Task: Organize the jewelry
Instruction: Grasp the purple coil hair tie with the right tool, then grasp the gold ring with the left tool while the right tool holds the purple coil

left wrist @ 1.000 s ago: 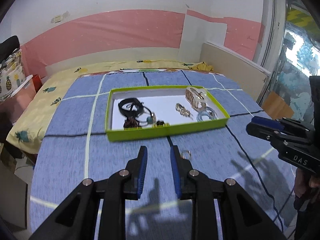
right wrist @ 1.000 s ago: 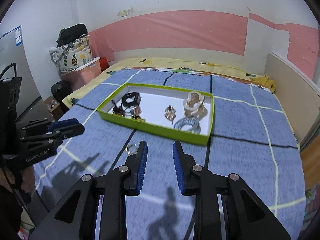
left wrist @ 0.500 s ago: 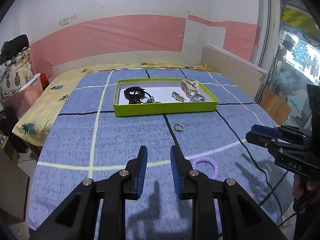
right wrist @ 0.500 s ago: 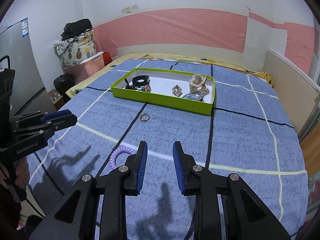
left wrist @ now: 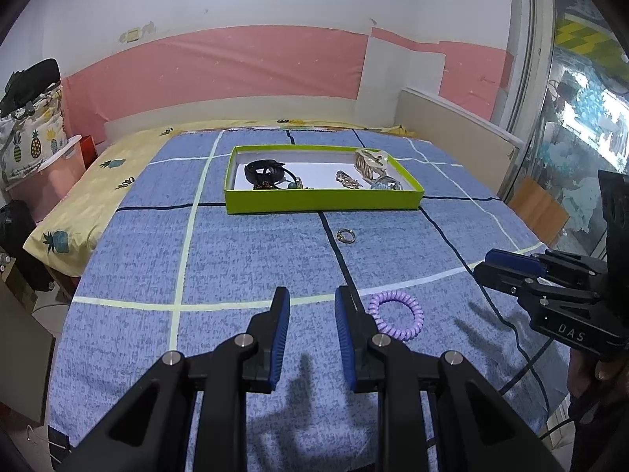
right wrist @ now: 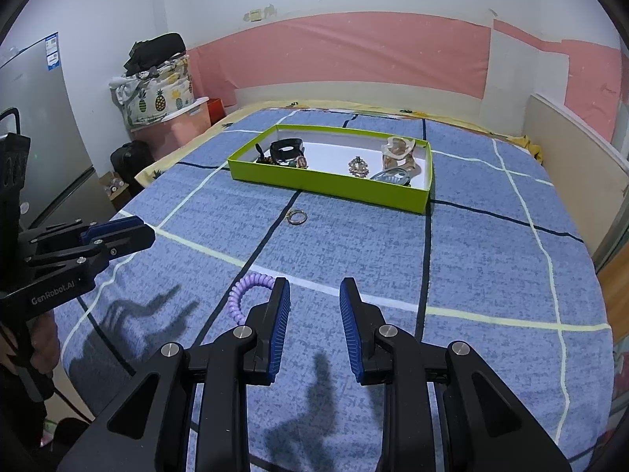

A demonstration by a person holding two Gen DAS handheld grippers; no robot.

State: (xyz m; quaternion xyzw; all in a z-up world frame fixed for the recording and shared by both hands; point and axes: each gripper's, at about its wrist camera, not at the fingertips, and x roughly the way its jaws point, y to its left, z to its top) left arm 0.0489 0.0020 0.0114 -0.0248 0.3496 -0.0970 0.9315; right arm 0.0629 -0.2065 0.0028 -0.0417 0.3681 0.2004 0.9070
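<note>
Left gripper [left wrist: 312, 306] and right gripper [right wrist: 314, 299]: jaws open, empty, above the bed [left wrist: 243, 259]. Purple spiral hair tie [left wrist: 396, 314] and metal ring [left wrist: 346, 235] lie apart on the blanket. Green tray [left wrist: 322, 200] holds jewelry.

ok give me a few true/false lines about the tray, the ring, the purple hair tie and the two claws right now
1. The small ring lies on the blue bedspread, outside the green tray. True.
2. The purple coil hair tie is inside the tray. False: it lies on the bedspread, just beside the left claw.
3. Both claws are open and hold nothing. True: a gap shows between the pads of the left one and of the right claw.
4. The tray is empty. False: it holds a black band and other pieces.
5. The ring is nearer to the tray than the hair tie is. True.
</note>
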